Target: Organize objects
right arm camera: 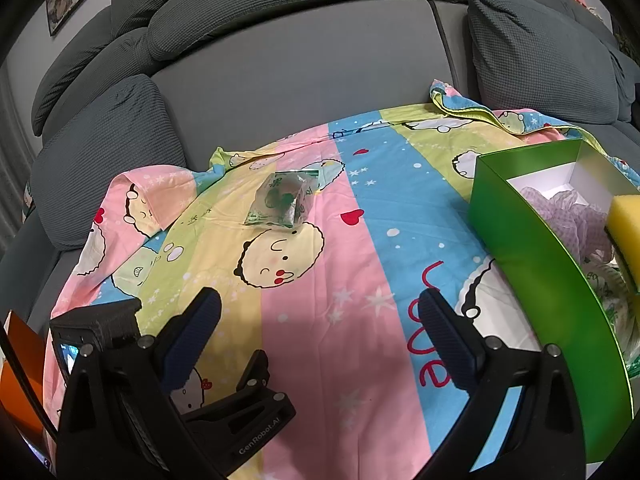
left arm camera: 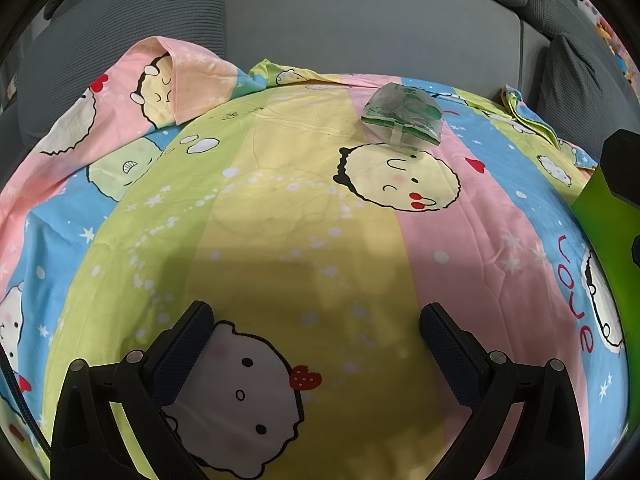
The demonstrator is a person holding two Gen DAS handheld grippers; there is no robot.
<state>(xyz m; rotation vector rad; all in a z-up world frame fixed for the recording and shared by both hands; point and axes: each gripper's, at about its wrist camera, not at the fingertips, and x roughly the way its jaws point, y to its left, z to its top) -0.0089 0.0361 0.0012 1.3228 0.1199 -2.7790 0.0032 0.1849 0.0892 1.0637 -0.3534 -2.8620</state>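
Both tongs are apart and hold nothing: the left tongs (left arm camera: 316,320) hang low over the cloth with only printed fabric between the two dark ribbed pads, and the right tongs (right arm camera: 320,312) are the same, wide open above the pink stripe. In the right wrist view, the left tongs appear just beside the right ones, on their left and lower. The cloth (right arm camera: 360,240) under them is a thin cotton sheet with pastel stripes and cartoon faces; it lies loose, with folds at the far corners. Well ahead of both tongs, a little to the right of the left ones and a little to the left of the right ones, lies the one thing not yet put away, a small bag (left arm camera: 402,118) of clear, shiny plastic with green print, puffy and soft in shape. To the right of the right tongs stands a green box (right arm camera: 532,264) of smooth glossy card with a white inside; it holds already a yellow sponge (right arm camera: 626,216), a pale purple net-like thing and another printed bag. I think the slippery film can slide out of the pads if only a corner is caught, and a low grab can pinch the loose sheet together with the bag and drag it. The light box may also shift or tip if tongs knock its thin wall.
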